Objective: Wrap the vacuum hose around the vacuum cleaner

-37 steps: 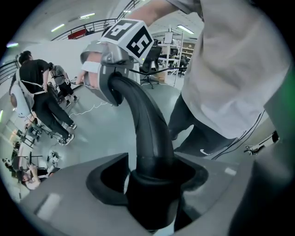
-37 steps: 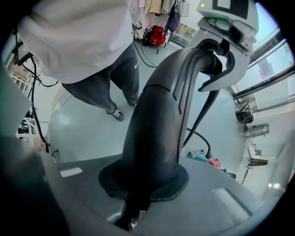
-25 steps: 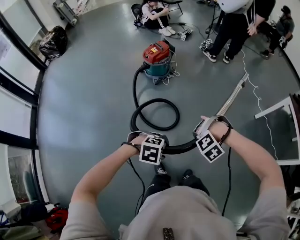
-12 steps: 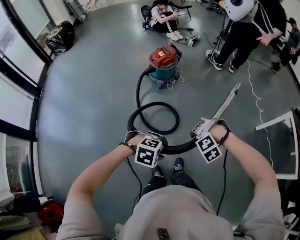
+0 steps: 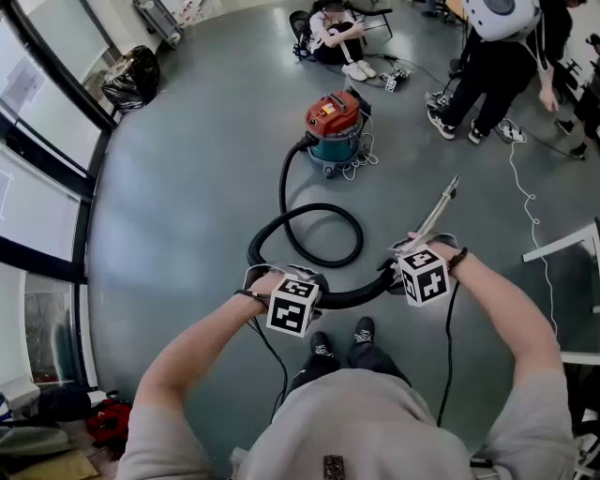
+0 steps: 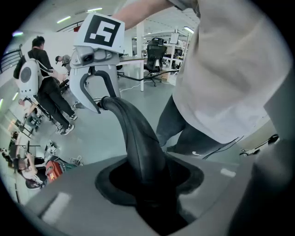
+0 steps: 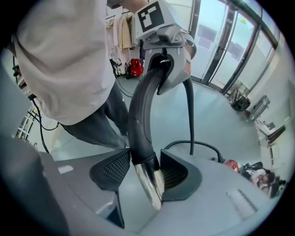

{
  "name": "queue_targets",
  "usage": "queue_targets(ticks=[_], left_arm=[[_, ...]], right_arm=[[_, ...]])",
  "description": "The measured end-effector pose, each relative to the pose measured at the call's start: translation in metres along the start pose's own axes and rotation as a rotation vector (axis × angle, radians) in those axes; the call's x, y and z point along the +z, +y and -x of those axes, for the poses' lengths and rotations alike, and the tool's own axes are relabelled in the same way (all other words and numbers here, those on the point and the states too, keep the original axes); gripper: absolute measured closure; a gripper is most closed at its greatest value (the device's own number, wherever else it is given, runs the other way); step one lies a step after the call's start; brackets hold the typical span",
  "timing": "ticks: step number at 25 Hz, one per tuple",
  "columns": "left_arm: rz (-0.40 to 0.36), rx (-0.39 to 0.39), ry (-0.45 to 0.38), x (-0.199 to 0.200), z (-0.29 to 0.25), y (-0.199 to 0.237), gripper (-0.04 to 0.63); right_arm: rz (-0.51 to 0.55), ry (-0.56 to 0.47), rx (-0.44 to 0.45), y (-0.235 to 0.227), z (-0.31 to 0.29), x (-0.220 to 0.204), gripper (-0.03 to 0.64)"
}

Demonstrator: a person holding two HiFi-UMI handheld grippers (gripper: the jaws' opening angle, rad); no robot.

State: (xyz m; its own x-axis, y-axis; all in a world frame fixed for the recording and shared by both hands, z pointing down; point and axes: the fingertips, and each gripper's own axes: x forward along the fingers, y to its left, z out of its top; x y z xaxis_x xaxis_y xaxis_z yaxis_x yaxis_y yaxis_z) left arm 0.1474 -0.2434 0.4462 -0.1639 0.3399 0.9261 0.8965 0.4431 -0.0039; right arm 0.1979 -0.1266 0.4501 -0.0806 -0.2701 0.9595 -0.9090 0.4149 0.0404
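The red and teal vacuum cleaner [image 5: 333,127] stands on the grey floor ahead. Its black hose [image 5: 314,234] makes a loop on the floor and rises to both grippers. My left gripper [image 5: 281,279] is shut on the hose [image 6: 133,133], which fills the jaws [image 6: 147,184]. My right gripper [image 5: 410,261] is at the hose's far end, where the black cuff [image 7: 140,154] meets the metal wand [image 7: 150,184]. Its jaws [image 7: 145,173] have just been opening; cuff and wand lie loosely between the pads. The wand [image 5: 436,211] slants away to the upper right.
One person sits on the floor [image 5: 333,28] behind the vacuum and another stands at the upper right [image 5: 487,56]. White cables [image 5: 525,187] trail on the floor to the right. A white table leg [image 5: 562,248] is at the right, windows [image 5: 47,187] at the left.
The vacuum and hose loop have drawn nearer in the head view. My right gripper has rolled, so its marker cube faces up more, and the wand points more steeply away.
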Motion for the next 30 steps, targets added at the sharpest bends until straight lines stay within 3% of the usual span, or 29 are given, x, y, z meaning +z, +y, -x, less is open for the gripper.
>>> queue_targets(ticks=[4,6,8,10,12,16,18,24,30], left_arm=[[0.005,-0.034,0.037,-0.009,-0.009,-0.006,0.410],[0.023,-0.043,0.044,-0.015,-0.015,-0.007,0.410],[0.047,-0.053,0.045,-0.021,-0.019,-0.005,0.410],[0.069,-0.065,0.045,-0.026,-0.023,-0.002,0.410],[0.093,-0.074,0.041,-0.031,-0.026,0.000,0.410],[0.143,-0.064,0.031,-0.032,-0.032,0.009,0.410],[0.161,-0.053,0.026,-0.031,-0.034,0.016,0.410],[0.202,-0.025,0.017,-0.031,-0.050,0.018,0.410],[0.286,0.013,0.002,-0.033,-0.064,0.016,0.410]], right_arm=[[-0.057,-0.027,0.016,-0.002,0.004,-0.002,0.388],[-0.093,-0.046,-0.043,-0.011,0.009,-0.005,0.400],[-0.197,-0.112,-0.135,-0.023,0.020,-0.009,0.422],[-0.393,-0.219,-0.211,-0.030,0.027,-0.014,0.416],[-0.657,-0.323,-0.236,-0.031,0.020,-0.023,0.365],[-1.192,-0.477,-0.172,-0.019,-0.025,-0.038,0.254],[-1.393,-0.587,-0.134,-0.014,-0.044,-0.033,0.210],[-1.828,-0.931,-0.110,-0.035,-0.064,-0.016,0.147],[-2.138,-1.010,-0.100,-0.048,-0.103,-0.026,0.207]])
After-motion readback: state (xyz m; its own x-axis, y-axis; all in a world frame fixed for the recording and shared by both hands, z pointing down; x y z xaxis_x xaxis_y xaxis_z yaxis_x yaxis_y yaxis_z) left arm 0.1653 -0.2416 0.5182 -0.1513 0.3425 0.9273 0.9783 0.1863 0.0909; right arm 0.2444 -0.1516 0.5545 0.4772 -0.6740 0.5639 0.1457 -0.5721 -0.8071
